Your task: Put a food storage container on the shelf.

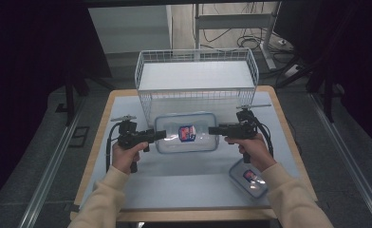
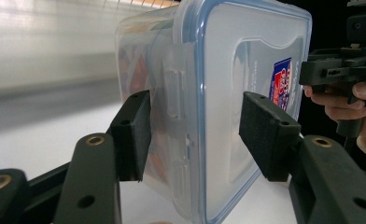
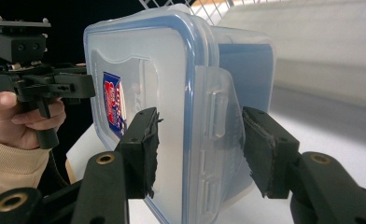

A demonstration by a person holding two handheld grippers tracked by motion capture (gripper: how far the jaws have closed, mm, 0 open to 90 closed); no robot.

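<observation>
Between my two grippers, just above the middle of the table (image 1: 174,190), sits the clear plastic food container (image 1: 186,133) with its blue-rimmed lid and a red-and-blue label on top. I have it clamped from both short ends. My left gripper (image 1: 159,134) comes in from 9 o'clock; in the left gripper view its fingers (image 2: 134,135) straddle the container's end (image 2: 204,112), one pad under the base and the other on the lid, half spread and pinching the box across its height. My right gripper (image 1: 213,129) comes in from 3 o'clock, and in the right gripper view its fingers (image 3: 146,149) pinch the opposite end (image 3: 186,116) the same way, over the lid's side latch. In each gripper view I also see the other hand with its gripper at the far end of the box.

At 12 o'clock from the container, just behind it, stands a white wire basket (image 1: 148,102) on the far half of the table. At about 5 o'clock, near the front right of the table and partly under my right forearm, lies a second, smaller lidded container (image 1: 246,179) with the same kind of label.
</observation>
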